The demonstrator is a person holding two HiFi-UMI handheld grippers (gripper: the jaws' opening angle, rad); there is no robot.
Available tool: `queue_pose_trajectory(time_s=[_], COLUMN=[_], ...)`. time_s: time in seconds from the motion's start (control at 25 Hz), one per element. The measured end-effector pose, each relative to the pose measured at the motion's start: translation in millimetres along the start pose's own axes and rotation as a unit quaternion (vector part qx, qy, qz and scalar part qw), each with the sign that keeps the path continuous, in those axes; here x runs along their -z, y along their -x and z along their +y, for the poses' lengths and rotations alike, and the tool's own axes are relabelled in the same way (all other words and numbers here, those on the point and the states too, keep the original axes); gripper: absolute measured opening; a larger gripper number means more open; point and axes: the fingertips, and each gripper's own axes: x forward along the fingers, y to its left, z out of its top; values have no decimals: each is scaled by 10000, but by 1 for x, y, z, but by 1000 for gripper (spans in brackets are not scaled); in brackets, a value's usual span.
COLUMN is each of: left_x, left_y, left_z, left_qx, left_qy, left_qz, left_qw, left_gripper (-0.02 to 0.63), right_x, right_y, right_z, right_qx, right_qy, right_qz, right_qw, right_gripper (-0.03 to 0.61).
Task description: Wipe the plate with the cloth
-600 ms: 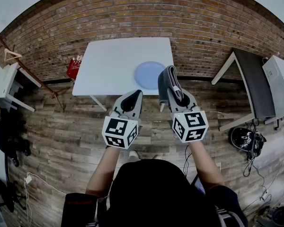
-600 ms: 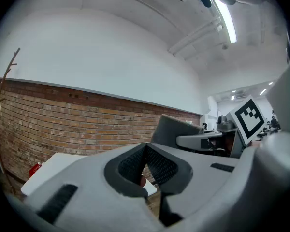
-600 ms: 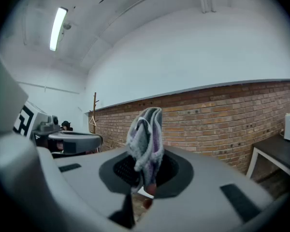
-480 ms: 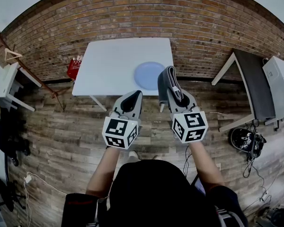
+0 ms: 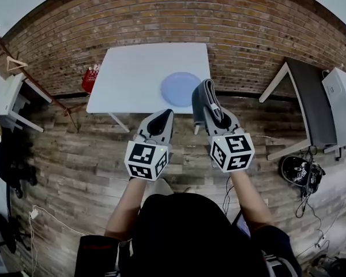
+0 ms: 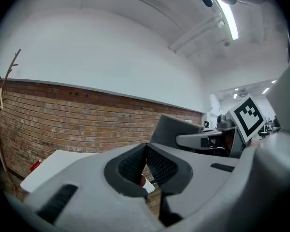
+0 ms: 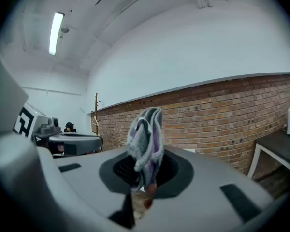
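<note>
Right gripper [image 7: 144,173] is clamped on the folded grey cloth [image 7: 146,137], which stands up from its jaws. Left gripper [image 6: 145,164] is closed and holds nothing. The blue plate [image 5: 180,89] lies near the front edge of the white table [image 5: 132,74], ahead of both grippers (no contact yet). Risk: a wiping push could slide the unsteadied plate off that edge.
</note>
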Motion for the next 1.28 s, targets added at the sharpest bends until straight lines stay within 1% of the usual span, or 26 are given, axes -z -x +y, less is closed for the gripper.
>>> queue_pose_trajectory(time_s=[0.36,0.56,0.84,1.28], left_x=[-2,1,1,-1], left_y=[-12,-27,-57,-129], left_z=[11,24,64,125], left_qx=[-63,-40,-44,200], left_qy=[28,50,141,239], left_qz=[15,59,84,216], left_qw=[10000,10000,9999,9993], left_gripper=[18,17,18,17], right_x=[-1,2,-2,-7], right_y=[-14,-35,-82,-165], right_z=[-4,-12,-15,-44], right_qx=[-91,-73,-99,111], right_qy=[-10,-50,15,-19], right_qz=[5,65,103,297], right_qw=[10000,9999,9999,9995], right_gripper=[50,51,51,51])
